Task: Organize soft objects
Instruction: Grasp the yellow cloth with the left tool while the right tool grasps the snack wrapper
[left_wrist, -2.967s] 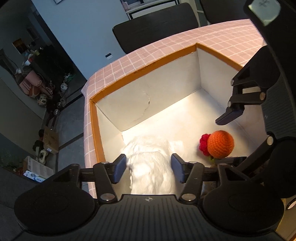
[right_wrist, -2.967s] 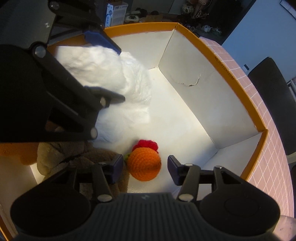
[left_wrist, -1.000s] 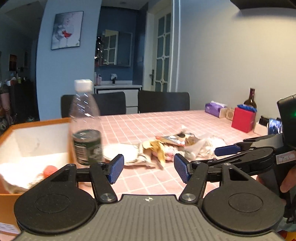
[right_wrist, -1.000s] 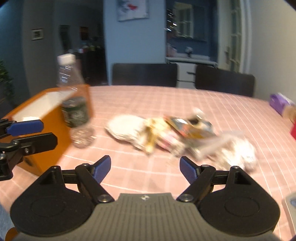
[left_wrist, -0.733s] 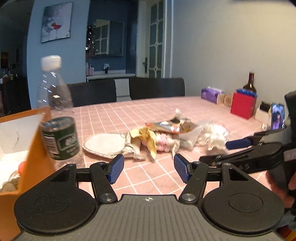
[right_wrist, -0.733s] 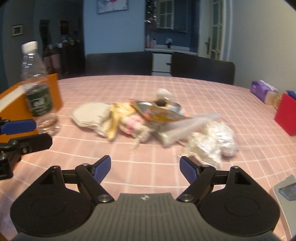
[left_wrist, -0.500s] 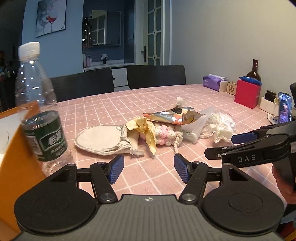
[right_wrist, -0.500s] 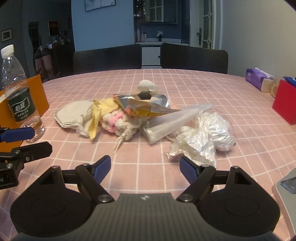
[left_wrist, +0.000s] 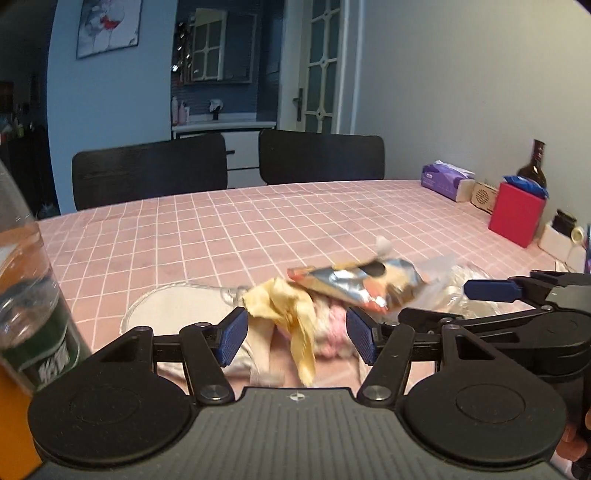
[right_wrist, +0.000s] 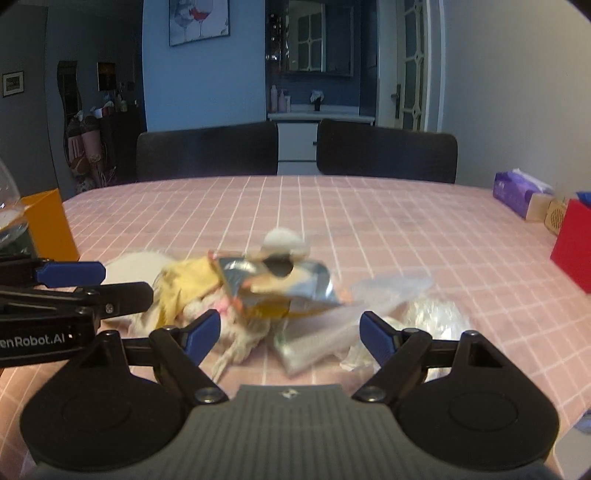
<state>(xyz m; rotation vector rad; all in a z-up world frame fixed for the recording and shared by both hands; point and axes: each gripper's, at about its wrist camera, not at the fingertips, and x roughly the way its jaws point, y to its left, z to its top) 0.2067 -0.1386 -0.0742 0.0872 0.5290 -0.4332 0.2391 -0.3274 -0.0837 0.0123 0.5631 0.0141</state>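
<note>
At the far left of the left wrist view, a clear water bottle (left_wrist: 27, 295) with a green label is seen standing just beside an orange box (left_wrist: 14, 424), whose corner also shows at the left edge of the right wrist view. On the pink checked table (left_wrist: 258, 229), a pile of soft things is gathered in front of both cameras. A flat cream fabric pouch (left_wrist: 173, 314) lies at the pile's left end, touching a crumpled yellow cloth (left_wrist: 284, 310). Under the cloth a pink and white knitted piece (left_wrist: 332, 332) is partly hidden. A shiny foil snack wrapper (left_wrist: 354, 284) rests on top of the pile, and clear crumpled plastic (right_wrist: 432, 314) lies at its right end.

The left gripper (left_wrist: 295, 336) is held low before the yellow cloth with its blue-padded fingers spread apart and nothing between them. The right gripper (right_wrist: 290, 336) is held before the wrapper and plastic, its fingers likewise spread wide and empty. The 2 grippers are side by side, close together.

Farther right on the table, a purple tissue pack (left_wrist: 445, 181), a dark bottle (left_wrist: 532, 166) and a red box (left_wrist: 515, 216) are seen. Behind the table, 2 black chairs (right_wrist: 384, 151) are placed.
</note>
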